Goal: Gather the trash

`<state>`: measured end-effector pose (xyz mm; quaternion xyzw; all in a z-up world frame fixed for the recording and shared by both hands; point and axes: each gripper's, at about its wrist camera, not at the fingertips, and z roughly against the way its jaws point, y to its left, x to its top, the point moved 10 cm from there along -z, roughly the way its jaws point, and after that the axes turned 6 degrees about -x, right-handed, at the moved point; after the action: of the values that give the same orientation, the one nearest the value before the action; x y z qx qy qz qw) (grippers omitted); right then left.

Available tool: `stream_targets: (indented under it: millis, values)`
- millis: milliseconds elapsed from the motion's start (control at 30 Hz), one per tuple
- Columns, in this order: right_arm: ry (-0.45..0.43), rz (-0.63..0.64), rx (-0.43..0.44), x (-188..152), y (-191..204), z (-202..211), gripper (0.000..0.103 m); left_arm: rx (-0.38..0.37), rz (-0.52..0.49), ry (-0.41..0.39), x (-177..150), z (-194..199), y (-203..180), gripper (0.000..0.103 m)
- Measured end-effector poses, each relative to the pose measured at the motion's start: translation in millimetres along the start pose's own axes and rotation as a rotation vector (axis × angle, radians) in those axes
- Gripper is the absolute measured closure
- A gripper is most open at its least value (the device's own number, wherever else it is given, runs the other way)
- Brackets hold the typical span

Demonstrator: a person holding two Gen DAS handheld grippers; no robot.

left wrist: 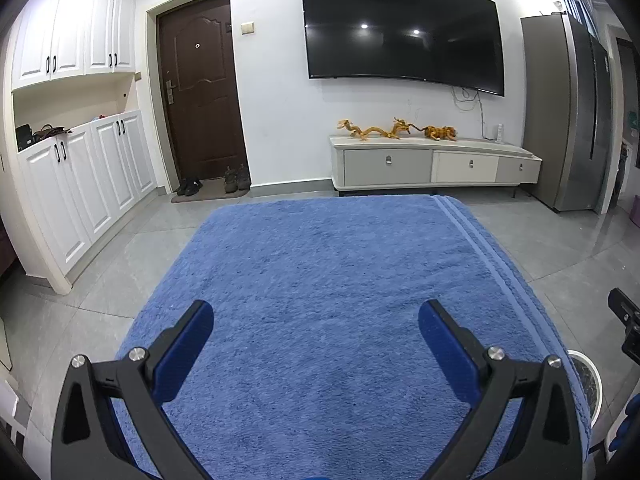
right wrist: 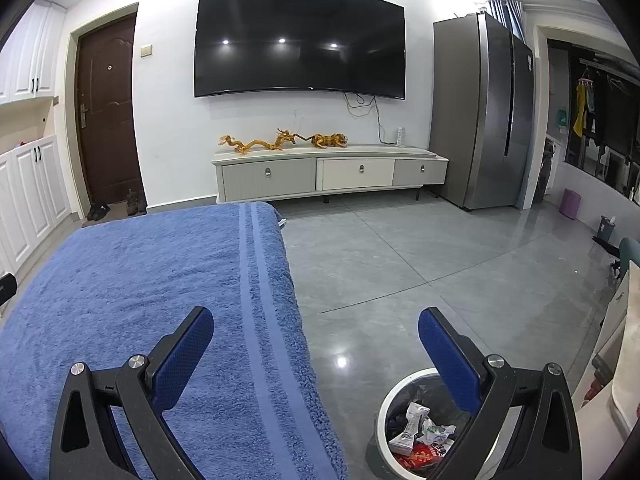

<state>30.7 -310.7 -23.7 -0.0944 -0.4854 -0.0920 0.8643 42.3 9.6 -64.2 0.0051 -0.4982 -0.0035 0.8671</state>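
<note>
Nearest the right wrist camera, at about five o'clock, the white-rimmed trash bin [right wrist: 424, 424] stood on the grey floor [right wrist: 400, 264] just beside the towel's edge, already holding crumpled wrappers [right wrist: 420, 430]. The right gripper [right wrist: 316, 330] hung over that edge with its blue pads spread wide, nothing between them. The left gripper [left wrist: 316, 322] was likewise apart and empty above the blue towel [left wrist: 328, 272], with the bin's rim [left wrist: 588, 384] showing at four o'clock. No loose trash showed on the towel, so the collecting looked finished or nearly so. A careful finish would mean scanning the towel out toward twelve o'clock, keeping both tools clear of the bin's rim. Farther off at twelve o'clock stood the TV cabinet [right wrist: 332, 172] and television [right wrist: 300, 40].
</note>
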Motion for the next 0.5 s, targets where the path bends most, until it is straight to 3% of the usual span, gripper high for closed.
stream_targets:
  millis: [500]
  values:
    - [0.013,-0.012,-0.007,-4,-8,-2,0.0,-0.016,-0.036,0.018,-4,-1,-13,0.0]
